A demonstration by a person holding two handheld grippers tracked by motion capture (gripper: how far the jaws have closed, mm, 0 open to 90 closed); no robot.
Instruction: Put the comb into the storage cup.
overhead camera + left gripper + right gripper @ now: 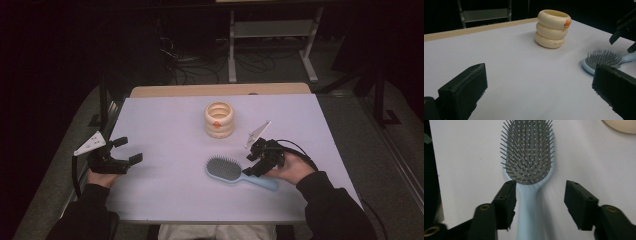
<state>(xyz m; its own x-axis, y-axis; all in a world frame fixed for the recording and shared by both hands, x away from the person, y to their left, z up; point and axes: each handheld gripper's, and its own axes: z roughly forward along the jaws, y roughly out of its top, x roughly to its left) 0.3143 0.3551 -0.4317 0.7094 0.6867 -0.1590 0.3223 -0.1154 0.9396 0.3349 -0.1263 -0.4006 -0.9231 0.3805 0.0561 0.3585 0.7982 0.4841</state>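
The brush (240,173) lies bristles-up on the surface (165,120) near the front edge, its handle between the half-open right tongs (539,192), ungripped, while the left tongs (125,151) wait wide open and empty, well apart.

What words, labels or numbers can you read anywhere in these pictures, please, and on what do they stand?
Cream ring-stacked holder: a small line of reddish print on its lowest ring, too small and blurred to read.
Orange mark near the holder's rim: a shape, no legible text.
Light blue hairbrush: no lettering visible.
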